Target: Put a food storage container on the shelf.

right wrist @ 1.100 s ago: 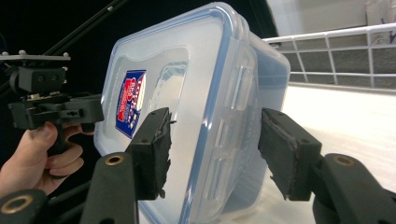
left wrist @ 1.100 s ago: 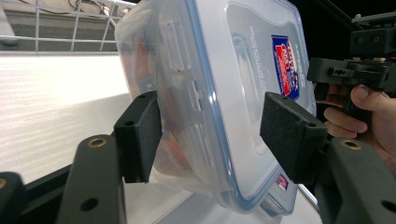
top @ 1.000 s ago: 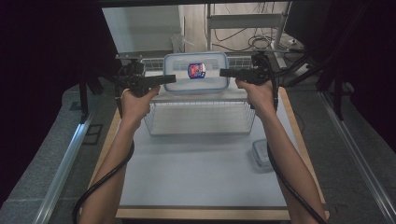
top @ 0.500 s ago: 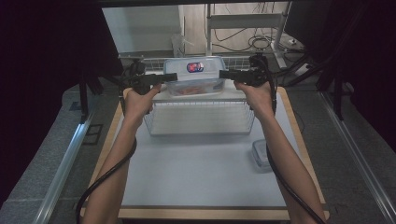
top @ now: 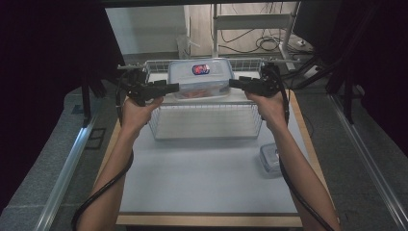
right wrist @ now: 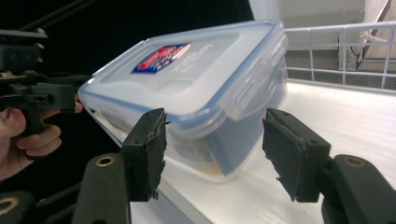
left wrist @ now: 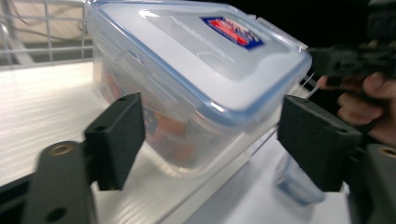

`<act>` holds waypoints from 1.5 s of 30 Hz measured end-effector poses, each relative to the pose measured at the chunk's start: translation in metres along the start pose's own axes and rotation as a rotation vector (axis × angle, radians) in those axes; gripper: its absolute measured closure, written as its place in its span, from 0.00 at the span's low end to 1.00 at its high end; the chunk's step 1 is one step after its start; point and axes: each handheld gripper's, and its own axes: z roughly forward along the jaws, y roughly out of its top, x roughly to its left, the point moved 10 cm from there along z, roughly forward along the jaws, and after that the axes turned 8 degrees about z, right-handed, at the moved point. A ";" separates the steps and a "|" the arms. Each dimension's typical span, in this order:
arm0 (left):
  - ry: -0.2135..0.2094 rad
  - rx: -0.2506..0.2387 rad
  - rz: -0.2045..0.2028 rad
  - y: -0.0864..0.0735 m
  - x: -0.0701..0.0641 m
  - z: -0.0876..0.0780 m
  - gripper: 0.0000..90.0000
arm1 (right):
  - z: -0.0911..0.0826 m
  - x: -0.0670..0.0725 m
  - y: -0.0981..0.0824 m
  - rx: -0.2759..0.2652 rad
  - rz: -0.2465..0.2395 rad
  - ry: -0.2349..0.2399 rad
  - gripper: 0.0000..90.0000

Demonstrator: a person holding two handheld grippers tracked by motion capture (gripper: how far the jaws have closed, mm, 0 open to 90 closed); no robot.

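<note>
A clear plastic box [top: 199, 77] with a blue-rimmed lid and a red-and-blue label sits in the back half of a white wire basket [top: 207, 122]. Orange contents show through its wall [left wrist: 173, 135]. My left gripper [top: 175, 87] points at its left end; in the left gripper view [left wrist: 210, 140] the jaws flank that end with gaps on both sides, and they have just been closing a little. My right gripper [top: 232, 83] faces the right end. In the right gripper view [right wrist: 217, 154] the box [right wrist: 201, 79] lies between the spread jaws, with the right pad [right wrist: 289, 154] apart from it.
A small lidded tub [top: 269, 159] lies on the white table [top: 202, 178] right of the basket, beside the right forearm. Dark curtains stand at both sides. A metal shelf frame and cables are behind the table.
The box, earlier raised between the grippers with its lid tipped toward the camera, has come down flatter into the back of the basket. Both hands stay at its ends.
</note>
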 end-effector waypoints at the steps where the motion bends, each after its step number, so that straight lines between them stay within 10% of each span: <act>1: 0.016 0.005 0.027 -0.001 -0.002 -0.001 0.27 | 0.000 0.000 0.000 0.000 0.000 0.000 0.45; 7: 0.076 0.026 0.128 -0.011 -0.008 -0.008 0.48 | -0.005 0.004 -0.007 -0.003 -0.054 -0.006 0.50; 18: 0.082 0.038 0.111 -0.018 -0.009 -0.006 0.82 | 0.005 0.004 -0.022 0.048 -0.128 -0.061 0.61; 35: 0.135 0.037 0.084 -0.010 -0.003 0.004 0.79 | 0.009 0.004 -0.024 0.046 -0.135 -0.084 0.65; 45: 0.147 0.047 0.205 -0.029 -0.028 -0.011 0.46 | -0.006 0.023 -0.043 0.056 -0.205 -0.073 0.51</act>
